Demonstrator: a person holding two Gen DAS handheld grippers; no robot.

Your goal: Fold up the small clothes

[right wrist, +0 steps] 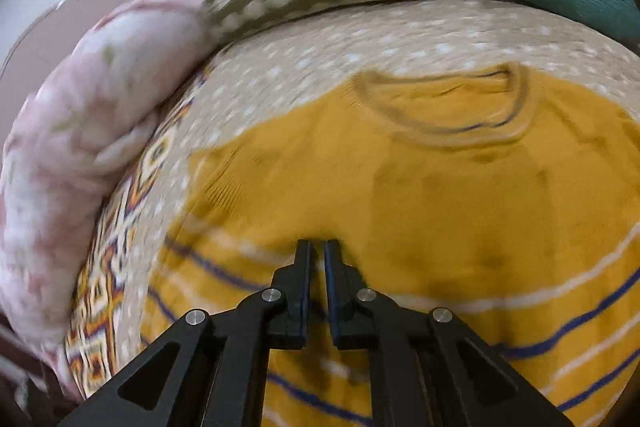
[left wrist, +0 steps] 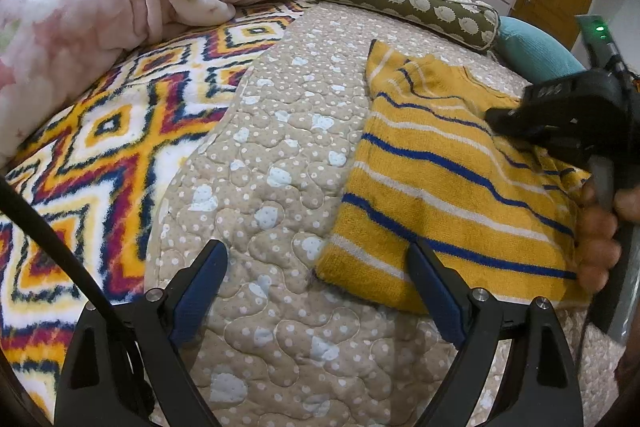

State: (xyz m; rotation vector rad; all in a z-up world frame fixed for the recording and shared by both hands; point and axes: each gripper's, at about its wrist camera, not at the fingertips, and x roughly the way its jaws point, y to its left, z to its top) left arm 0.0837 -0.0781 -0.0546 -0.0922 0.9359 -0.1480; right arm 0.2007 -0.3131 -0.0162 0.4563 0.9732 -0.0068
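We see a small mustard-yellow striped sweater (left wrist: 440, 179) lying flat on the beige quilted bedspread (left wrist: 272, 163). Its long axis runs from the hem near our left claw (left wrist: 316, 291) up to the neckline, which points toward the olive hedgehog-print bolster (left wrist: 408, 3) at the head of the bed. One sleeve lies folded across the chest. We can read no label or writing on it.

Our left claw hangs wide open over the sweater's near left corner, gripping nothing. Our right claw (right wrist: 317, 247) is closed, its tips at the sweater's chest; the blur hides whether it pinches any knit.

Left of the sweater the bedspread lies bare as far as the zigzag-patterned blanket (left wrist: 100, 131).
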